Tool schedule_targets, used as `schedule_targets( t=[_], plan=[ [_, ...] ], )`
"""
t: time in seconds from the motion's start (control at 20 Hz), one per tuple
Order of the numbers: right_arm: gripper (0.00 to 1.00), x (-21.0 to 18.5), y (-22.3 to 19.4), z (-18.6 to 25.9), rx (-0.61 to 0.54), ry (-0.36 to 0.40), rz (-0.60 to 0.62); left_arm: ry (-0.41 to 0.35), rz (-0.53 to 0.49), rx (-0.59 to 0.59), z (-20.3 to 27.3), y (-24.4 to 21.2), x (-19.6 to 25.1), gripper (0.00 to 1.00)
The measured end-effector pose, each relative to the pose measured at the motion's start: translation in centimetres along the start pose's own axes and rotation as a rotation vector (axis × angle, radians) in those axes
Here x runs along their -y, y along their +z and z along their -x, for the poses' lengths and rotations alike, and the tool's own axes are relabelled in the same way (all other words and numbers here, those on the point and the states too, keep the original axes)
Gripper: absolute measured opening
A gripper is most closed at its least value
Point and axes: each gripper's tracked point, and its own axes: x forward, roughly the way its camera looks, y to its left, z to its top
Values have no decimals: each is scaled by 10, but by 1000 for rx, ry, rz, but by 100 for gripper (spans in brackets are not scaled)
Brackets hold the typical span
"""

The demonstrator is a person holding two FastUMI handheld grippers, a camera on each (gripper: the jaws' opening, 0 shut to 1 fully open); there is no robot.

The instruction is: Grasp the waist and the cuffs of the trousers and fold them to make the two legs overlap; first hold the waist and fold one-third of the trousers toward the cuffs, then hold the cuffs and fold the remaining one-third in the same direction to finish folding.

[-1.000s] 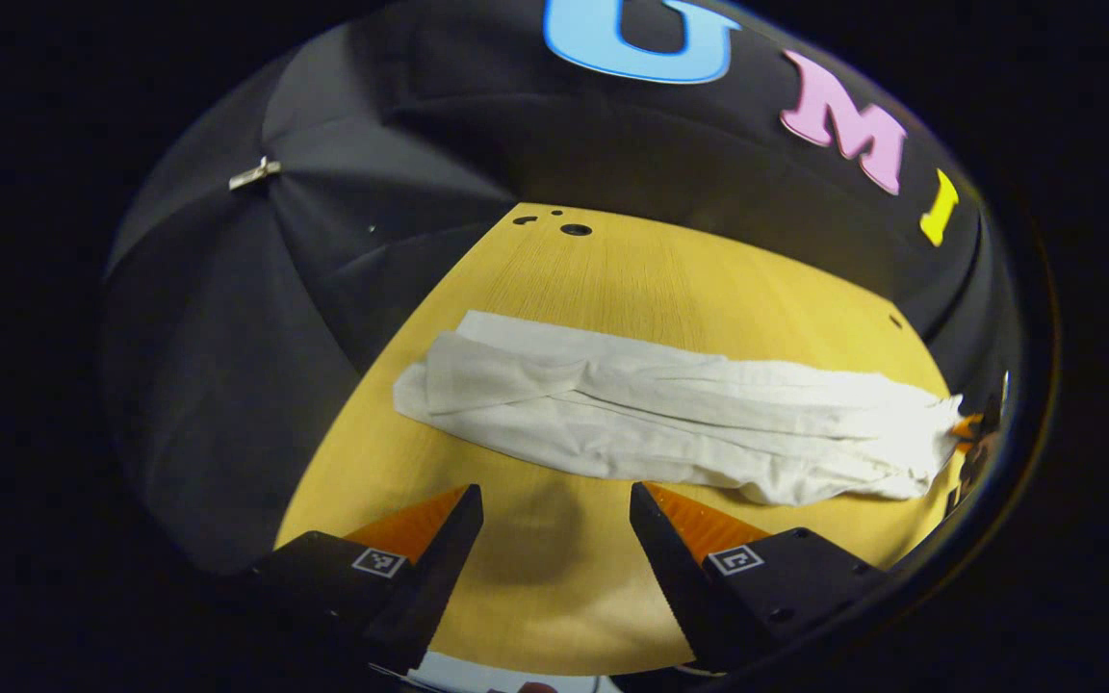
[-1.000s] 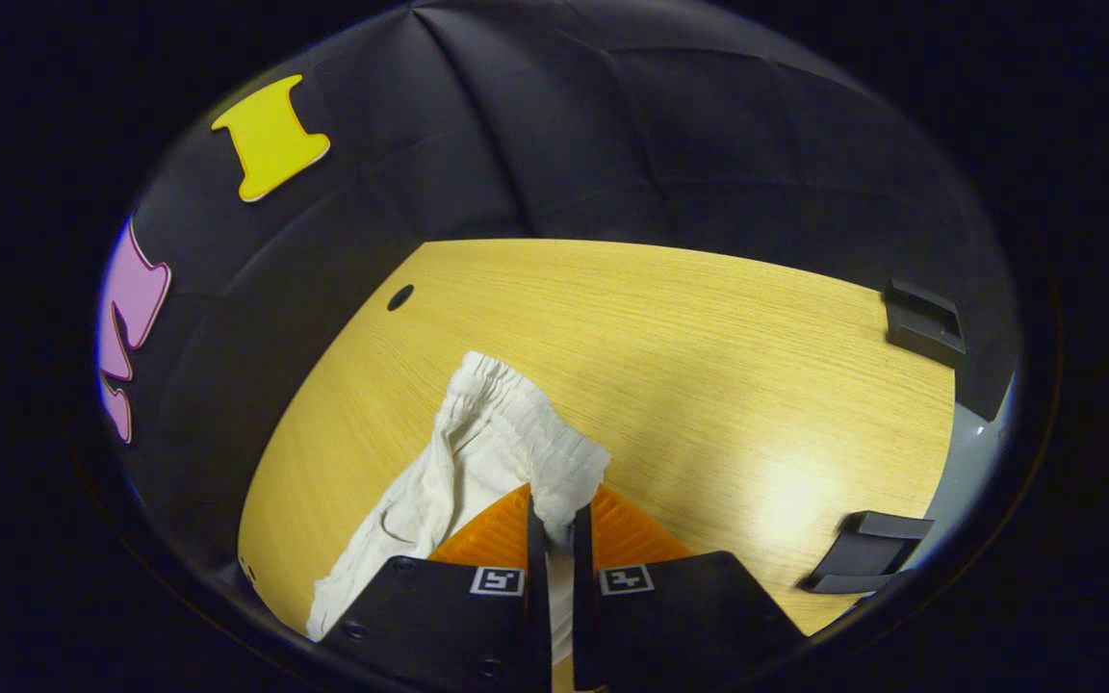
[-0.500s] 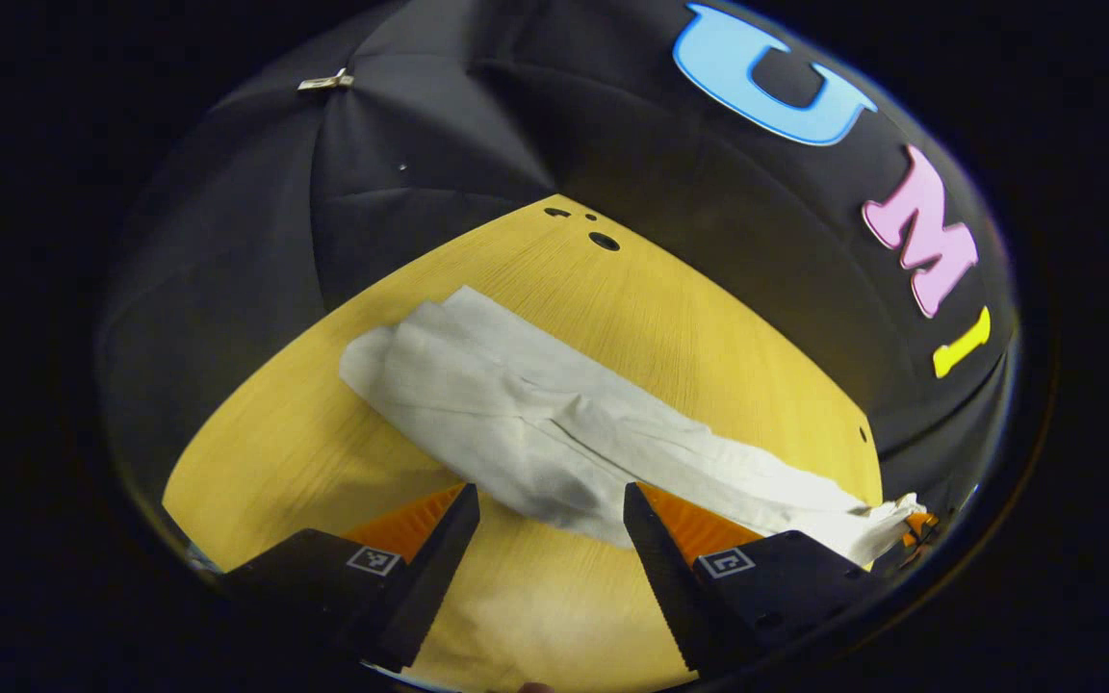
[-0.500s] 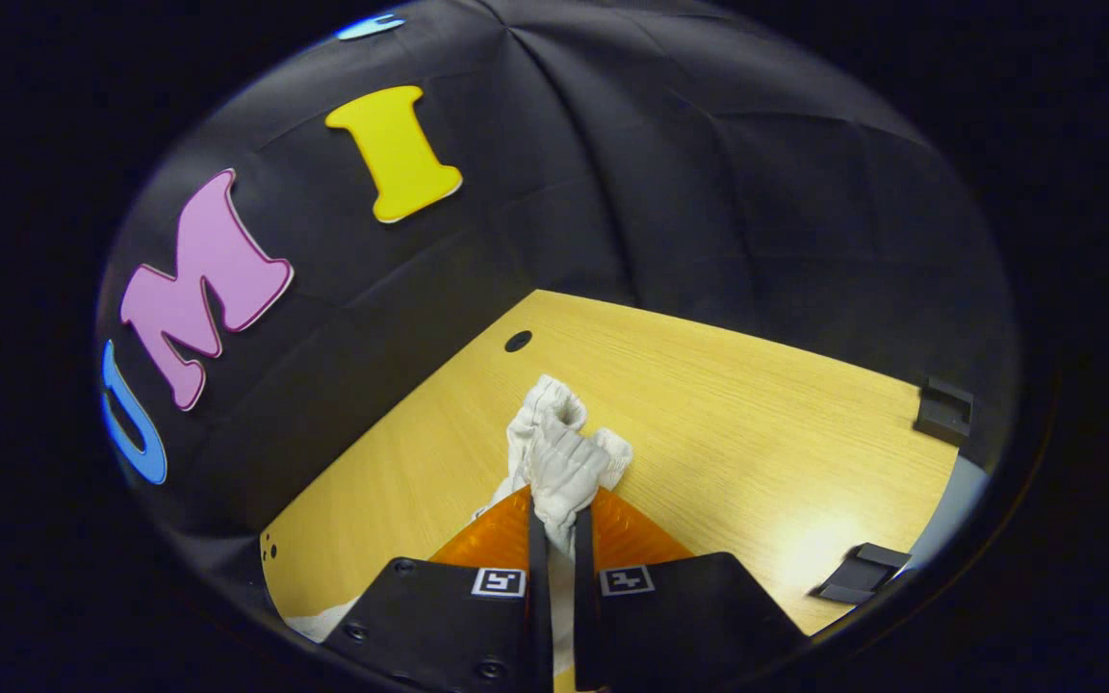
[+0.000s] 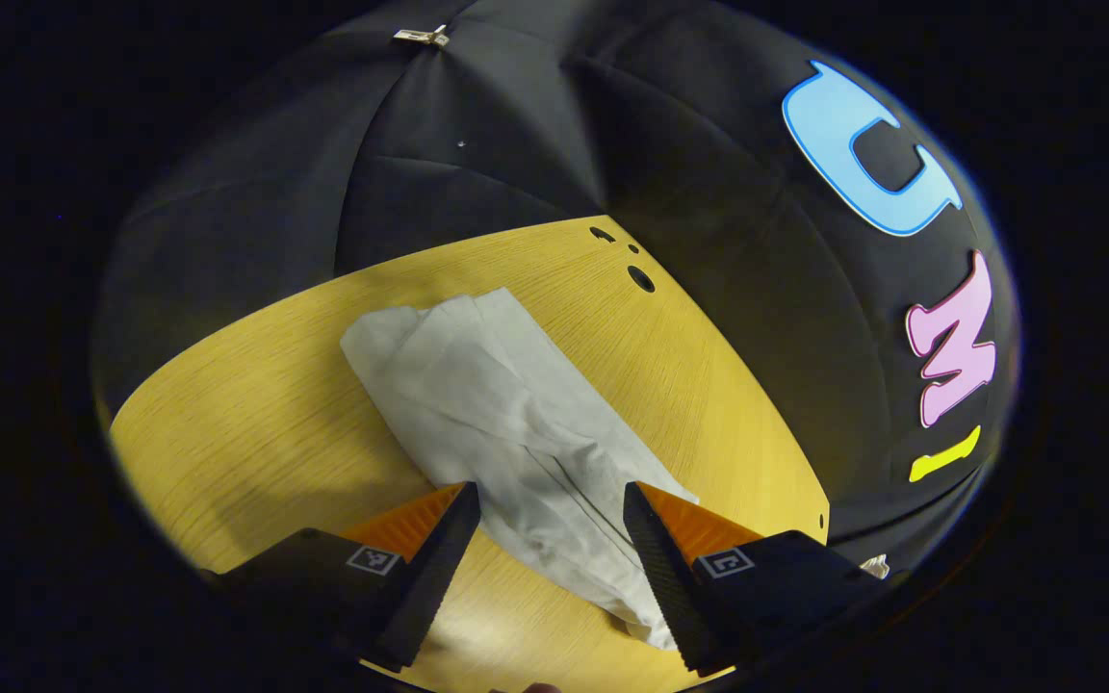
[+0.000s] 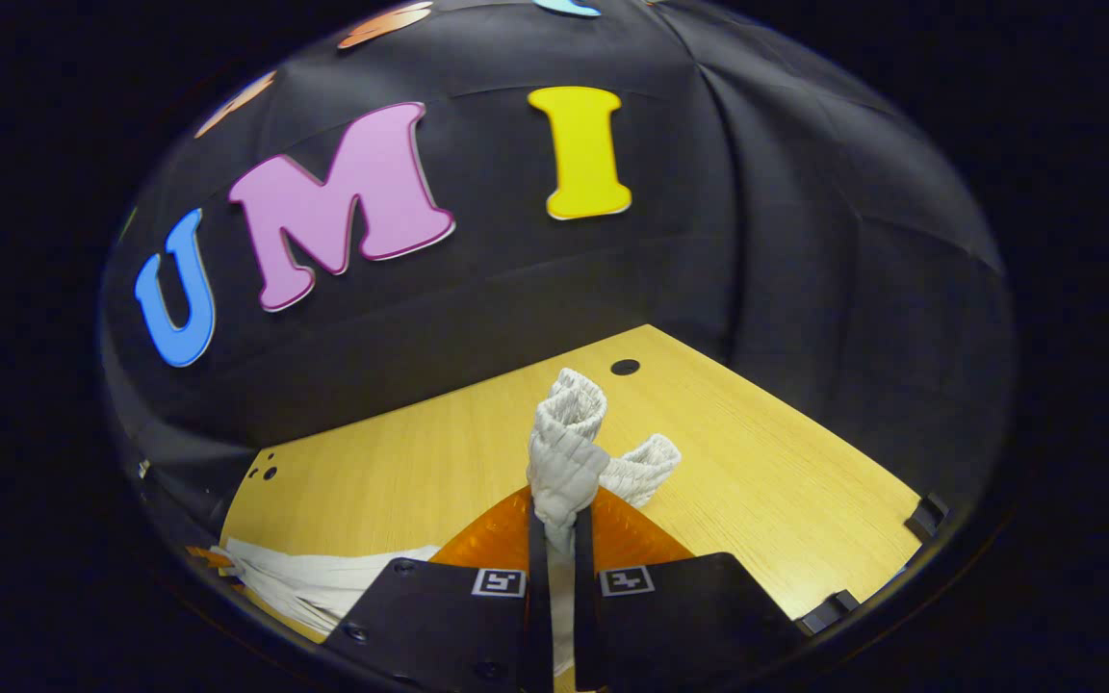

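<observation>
White trousers (image 5: 477,395) lie stretched on the yellow wooden table (image 5: 256,423), running from the far middle of the left gripper view down to between my fingers. My left gripper (image 5: 545,539) is open, its fingers standing on either side of the cloth just above it. In the right gripper view my right gripper (image 6: 554,525) is shut on the gathered elastic waist (image 6: 569,423), which is held up off the table and bunched into a roll. The rest of the trousers (image 6: 323,582) trails away to the lower left.
Black cloth walls close in the table on the far sides. Round holes mark the tabletop (image 5: 641,279) (image 6: 625,367). Black clips (image 6: 920,515) (image 6: 829,606) sit on the table's right edge in the right gripper view. Bare wood (image 6: 786,481) lies right of the waist.
My left gripper has moved in over the trousers, still open, so the cloth now lies between its fingers. My right gripper has lifted the waist and swung it round leftwards.
</observation>
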Motion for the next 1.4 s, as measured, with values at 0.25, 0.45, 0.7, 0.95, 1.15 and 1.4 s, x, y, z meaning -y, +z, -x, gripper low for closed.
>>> schedule_targets(
  t=[0.25, 0.45, 0.7, 0.95, 1.15, 1.4],
  plan=[
    [13, 2, -10, 2, -20, 210, 194, -10, -7, -10, -4, 3, 3, 95],
    [13, 25, -12, 10, -88, 349, 330, -19, 1, -11, -2, 5, 3, 94],
    [13, 27, 3, 18, -212, 469, 486, -14, -6, -10, -6, 4, 2, 94],
    [37, 32, -7, 9, -405, 655, 500, -21, -4, -9, -7, 5, 3, 95],
    [93, 38, 20, 6, -456, 688, 265, -18, -9, -6, -9, 6, 3, 94],
    [91, 97, -13, -14, -632, 570, 188, 13, -14, 2, -14, 8, 0, 85]
  ],
)
